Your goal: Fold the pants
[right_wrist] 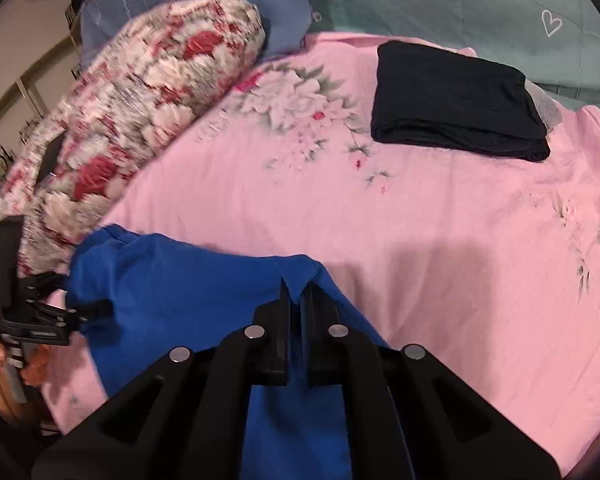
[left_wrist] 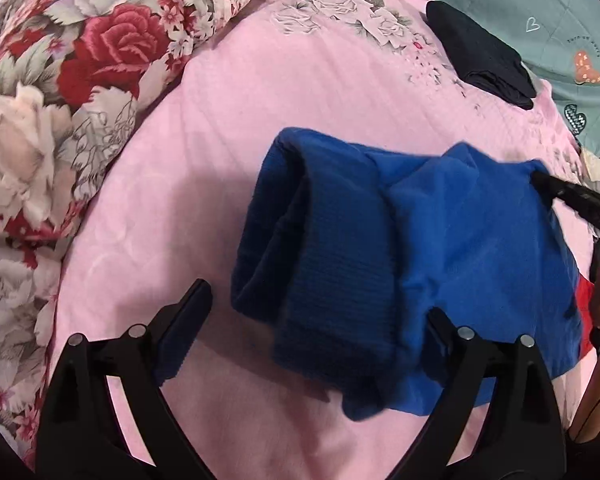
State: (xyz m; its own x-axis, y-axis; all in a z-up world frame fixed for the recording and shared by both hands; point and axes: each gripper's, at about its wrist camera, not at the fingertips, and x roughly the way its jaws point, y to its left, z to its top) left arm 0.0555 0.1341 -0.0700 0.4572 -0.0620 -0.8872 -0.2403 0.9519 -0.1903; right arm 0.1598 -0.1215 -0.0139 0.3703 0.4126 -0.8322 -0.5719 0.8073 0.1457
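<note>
Garment: the bright blue knit pants [left_wrist: 412, 264] are lying bunched on the pink floral bedsheet [left_wrist: 220, 152], near the front edge of the bed, with one end doubled back into a thick roll at the left.
Left gripper: the left gripper [left_wrist: 320, 316] is standing wide open; its fingers are straddling the near edge of the pants and are not pinching cloth, though one finger is touching or overlapping the fabric.
Right gripper: the right gripper [right_wrist: 298, 292] is nearly closed and is pinching a corner of the pants; the cloth is running between and beneath its fingers.
Progress: the pants are appearing partly folded; at least one fold is lying in place, but the bundle is looking loose and uneven, not a flat rectangle.
Remaining: as a judgement, the held corner is still needing to be carried across and laid down, and the stack then flattened.
Reference item: a black folded garment [right_wrist: 456, 100] is resting well apart at the far side of the sheet, neatly squared.
Surroundings: a red-and-white rose-print quilt roll [left_wrist: 68, 92] is lying along the left side of the bed.
</note>
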